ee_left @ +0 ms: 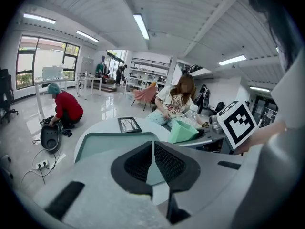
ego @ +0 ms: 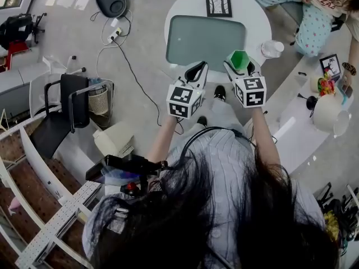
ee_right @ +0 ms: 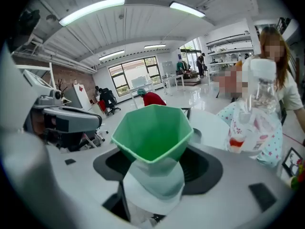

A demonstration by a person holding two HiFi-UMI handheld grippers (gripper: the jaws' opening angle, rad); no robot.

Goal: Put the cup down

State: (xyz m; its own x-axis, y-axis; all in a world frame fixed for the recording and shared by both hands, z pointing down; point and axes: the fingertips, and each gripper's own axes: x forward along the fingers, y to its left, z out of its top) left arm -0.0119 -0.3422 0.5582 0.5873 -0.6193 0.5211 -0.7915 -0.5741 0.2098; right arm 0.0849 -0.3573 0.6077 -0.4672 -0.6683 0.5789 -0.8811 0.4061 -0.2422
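Green cup (ee_right: pixel 151 128): likely light, stiff, slick-walled plastic, clamped at its narrow base in the right gripper (ee_right: pixel 155 178) jaws, mouth up, over the round tabletop (ego: pixel 255 15) edge. Safest gripped there, not at the flared rim. Left gripper (ee_left: pixel 152 162) alongside, jaws pressed together, empty.

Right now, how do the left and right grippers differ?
Fingers: the left gripper has its fingers closed pad to pad, while the right gripper has its fingers kept apart by the base of the green cup.
Load: the left gripper carries nothing; the right gripper carries the cup, mouth up.
Shared: both hang side by side at the near edge of the round white table, and each bears a black-and-white marker cube.
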